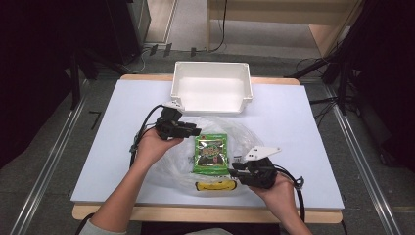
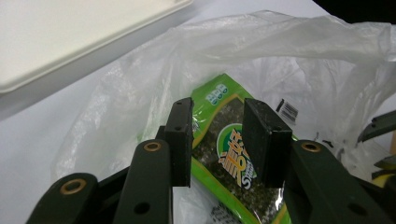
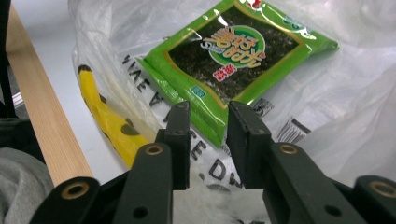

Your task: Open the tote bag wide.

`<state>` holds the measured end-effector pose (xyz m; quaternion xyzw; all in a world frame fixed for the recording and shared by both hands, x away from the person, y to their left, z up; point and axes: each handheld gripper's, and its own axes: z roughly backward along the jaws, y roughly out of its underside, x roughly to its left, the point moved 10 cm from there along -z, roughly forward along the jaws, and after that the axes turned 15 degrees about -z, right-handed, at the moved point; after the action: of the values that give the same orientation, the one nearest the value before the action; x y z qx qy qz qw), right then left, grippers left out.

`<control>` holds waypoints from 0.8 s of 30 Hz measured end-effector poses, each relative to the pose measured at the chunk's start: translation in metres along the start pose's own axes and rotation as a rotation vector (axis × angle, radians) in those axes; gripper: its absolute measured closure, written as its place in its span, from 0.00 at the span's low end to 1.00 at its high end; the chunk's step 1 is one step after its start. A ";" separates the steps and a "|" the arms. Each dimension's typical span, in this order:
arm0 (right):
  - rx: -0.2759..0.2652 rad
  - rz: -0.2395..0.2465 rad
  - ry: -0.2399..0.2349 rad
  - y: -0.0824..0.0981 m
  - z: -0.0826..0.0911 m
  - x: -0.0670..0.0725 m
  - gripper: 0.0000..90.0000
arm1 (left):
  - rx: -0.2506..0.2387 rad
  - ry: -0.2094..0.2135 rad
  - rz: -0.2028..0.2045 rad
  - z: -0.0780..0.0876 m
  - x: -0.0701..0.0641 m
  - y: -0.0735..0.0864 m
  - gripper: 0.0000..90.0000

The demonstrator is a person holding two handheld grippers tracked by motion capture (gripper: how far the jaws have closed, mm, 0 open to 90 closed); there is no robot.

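A green seaweed snack packet [image 1: 211,153] lies flat on a clear plastic bag [image 1: 244,134] in the middle of the white table. My left gripper [image 1: 195,131] hovers at the packet's far-left corner, jaws apart and holding nothing. In the left gripper view the gripper [image 2: 218,135] frames the packet [image 2: 212,93] and the crumpled bag [image 2: 280,46] behind it. My right gripper [image 1: 234,169] sits at the packet's near-right corner, open too. In the right gripper view the gripper [image 3: 208,135] stands just short of the packet [image 3: 233,56], without touching it.
A white empty bin [image 1: 211,85] stands at the table's far edge, its rim [image 2: 60,37] close to the left gripper. A yellow banana [image 1: 214,185] lies under the bag near the front edge, beside the wooden table rim [image 3: 42,126].
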<state>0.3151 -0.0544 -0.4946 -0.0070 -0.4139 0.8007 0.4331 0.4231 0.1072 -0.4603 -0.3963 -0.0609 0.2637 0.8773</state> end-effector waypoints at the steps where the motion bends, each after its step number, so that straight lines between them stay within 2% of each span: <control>1: -0.004 0.002 -0.001 -0.002 0.000 0.001 0.79 | 0.000 0.003 0.006 0.001 -0.002 0.001 0.71; 6: -0.011 0.008 -0.013 -0.011 0.005 0.007 0.82 | -0.012 0.001 0.010 0.009 -0.004 0.002 0.65; 12: -0.034 0.018 -0.025 -0.028 0.008 0.016 0.97 | -0.022 0.000 0.000 0.017 -0.009 0.003 0.61; 18: -0.049 0.028 -0.020 -0.052 0.005 0.020 1.00 | -0.025 -0.001 0.008 0.022 -0.011 0.009 0.59; 24: -0.070 0.013 -0.008 -0.082 0.000 0.013 1.00 | -0.023 -0.001 0.007 0.025 -0.013 0.015 0.58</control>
<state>0.3634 -0.0216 -0.4353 -0.0216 -0.4435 0.7885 0.4255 0.3982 0.1252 -0.4531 -0.4062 -0.0631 0.2665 0.8718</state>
